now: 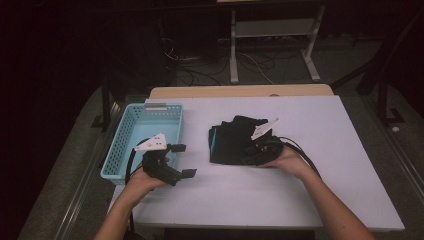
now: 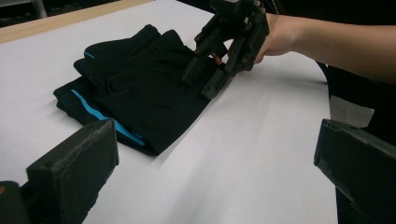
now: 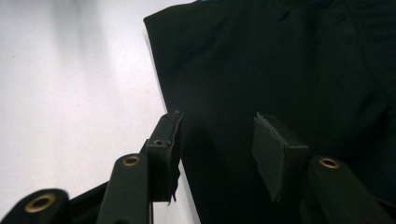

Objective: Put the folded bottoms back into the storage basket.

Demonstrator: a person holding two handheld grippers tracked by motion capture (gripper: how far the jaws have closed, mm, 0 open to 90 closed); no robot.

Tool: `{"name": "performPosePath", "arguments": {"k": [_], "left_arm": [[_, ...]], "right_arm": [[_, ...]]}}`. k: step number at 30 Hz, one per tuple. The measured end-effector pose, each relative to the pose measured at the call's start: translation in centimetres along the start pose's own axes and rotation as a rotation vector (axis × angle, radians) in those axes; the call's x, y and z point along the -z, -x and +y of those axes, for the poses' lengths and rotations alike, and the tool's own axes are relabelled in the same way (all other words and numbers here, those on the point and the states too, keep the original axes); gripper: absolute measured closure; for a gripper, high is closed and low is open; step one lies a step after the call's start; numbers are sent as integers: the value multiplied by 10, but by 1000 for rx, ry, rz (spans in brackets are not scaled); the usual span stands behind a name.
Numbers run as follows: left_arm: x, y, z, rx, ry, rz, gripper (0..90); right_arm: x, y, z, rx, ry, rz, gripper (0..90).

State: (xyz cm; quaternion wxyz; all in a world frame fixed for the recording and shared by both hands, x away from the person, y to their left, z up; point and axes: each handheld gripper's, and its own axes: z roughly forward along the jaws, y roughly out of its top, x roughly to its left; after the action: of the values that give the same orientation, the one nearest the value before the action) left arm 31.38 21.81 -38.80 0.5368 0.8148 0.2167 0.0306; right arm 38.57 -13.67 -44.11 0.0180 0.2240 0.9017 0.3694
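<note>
A folded black garment (image 1: 232, 140) with a blue trim lies at the middle of the white table (image 1: 300, 195). My right gripper (image 1: 248, 152) is at its near right edge, open. In the right gripper view one jaw stands at the cloth's edge and the other over the black garment (image 3: 280, 60), with the right gripper (image 3: 217, 126) holding nothing. My left gripper (image 1: 185, 160) is open and hovers over the table beside the basket, its jaws pointing toward the garment (image 2: 144, 88). The left gripper (image 2: 217, 140) view shows the right gripper (image 2: 200, 85) touching the cloth.
A light blue plastic basket (image 1: 116, 150) sits at the table's left edge, close to my left hand. A wooden strip (image 1: 240, 91) runs along the far edge. Beyond it are a white metal frame (image 1: 272, 30) and cables on the floor.
</note>
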Motion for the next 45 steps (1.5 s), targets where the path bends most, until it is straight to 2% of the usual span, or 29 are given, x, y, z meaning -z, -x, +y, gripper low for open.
{"name": "performPosePath", "arguments": {"k": [2,6,9,10,13,14,16,18,19,24,25,30,31,34,35,40,45], "left_arm": [[0,0,0,0,-1,-1,0],[0,0,0,1,0,-3,0],[0,0,0,4,0,-4,0],[0,0,0,4,0,-4,0],[0,0,0,3,-2,-3,0],[0,0,0,3,-2,-3,0],[0,0,0,3,-3,-2,0],[0,0,0,3,-3,-2,0],[0,0,0,4,-3,-3,0],[0,0,0,6,-4,-2,0],[-1,0,0,7,-4,-2,0],[-1,0,0,4,-7,-2,0],[-1,0,0,4,-7,-2,0],[0,-1,0,8,-4,-4,0],[0,-1,0,8,-4,-4,0],[0,-1,0,9,-4,-8,0],[0,-1,0,12,0,-12,0]], "right_arm": [[-1,0,-1,4,-5,1,521],[-4,-2,-2,43,-11,-4,511],[-5,-5,-4,93,-17,-31,522],[-5,-5,-4,93,-17,-31,522],[-6,-10,-6,149,-22,-61,525],[-6,-10,-6,149,-22,-61,525],[-7,-12,-7,192,-18,-78,543],[-7,-13,-7,190,-18,-83,550],[-7,-12,-8,205,-17,-87,577],[-6,-9,-8,197,-6,-96,660],[-6,-8,-7,198,-8,-106,701],[-6,-7,-6,185,-13,-117,759],[-6,-5,-5,152,-10,-111,782],[-6,-4,-4,140,-13,-104,796],[-6,-3,-3,118,-11,-97,803],[-4,-1,-3,106,-9,-86,808],[2,1,-2,68,18,-61,810]]}}
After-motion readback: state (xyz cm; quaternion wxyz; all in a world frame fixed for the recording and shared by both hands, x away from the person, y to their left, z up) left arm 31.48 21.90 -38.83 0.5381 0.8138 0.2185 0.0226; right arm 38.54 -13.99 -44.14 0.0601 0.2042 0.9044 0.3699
